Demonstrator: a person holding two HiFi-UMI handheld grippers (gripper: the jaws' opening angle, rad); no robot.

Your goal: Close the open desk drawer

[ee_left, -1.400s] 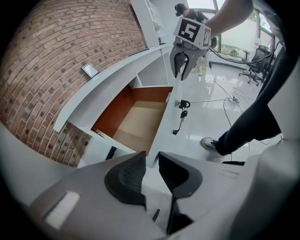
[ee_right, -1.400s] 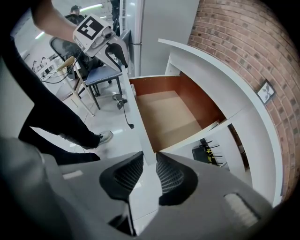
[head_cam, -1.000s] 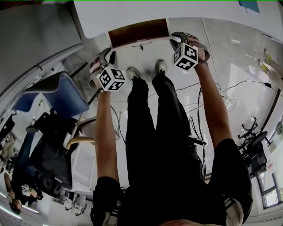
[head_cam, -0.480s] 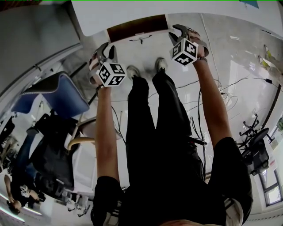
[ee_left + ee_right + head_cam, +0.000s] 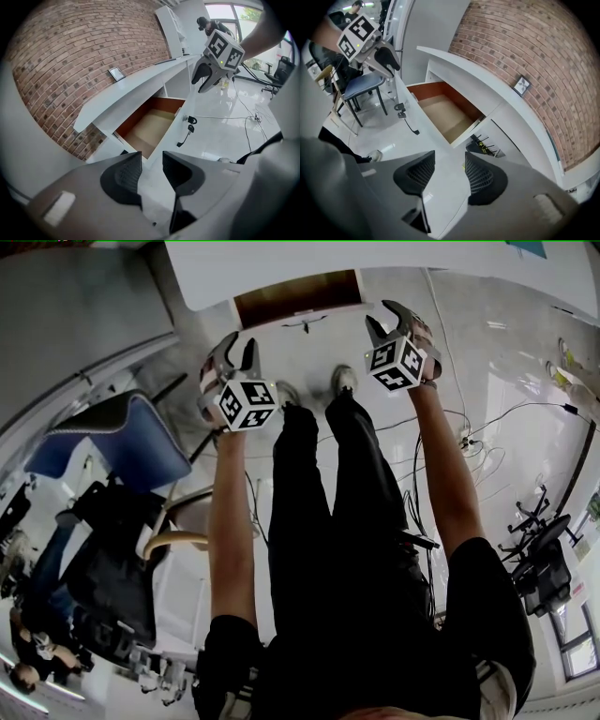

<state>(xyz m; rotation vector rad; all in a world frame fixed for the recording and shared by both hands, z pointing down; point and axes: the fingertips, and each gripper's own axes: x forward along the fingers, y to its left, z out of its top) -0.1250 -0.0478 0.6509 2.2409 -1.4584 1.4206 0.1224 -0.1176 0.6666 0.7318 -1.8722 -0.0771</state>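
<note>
Desk drawer (image 5: 151,125): pulled out from under white surface (image 5: 126,96), front panel toward person, slide axis square to brick wall (image 5: 84,56). Interior: bare tan bottom, red-brown side walls. Key (image 5: 190,127) with strap hangs at front panel. Left hand-held gripper (image 5: 151,160), right hand-held gripper (image 5: 450,157): jaws opening, nothing between, both apart from drawer.

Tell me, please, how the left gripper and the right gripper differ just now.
The right gripper is up near the open drawer's right end; the left gripper hangs lower in the head view, below its left end. The right gripper's jaws look slightly wider apart than the left's. Shared: both are opening, hold nothing, and point down towards the drawer.
</note>
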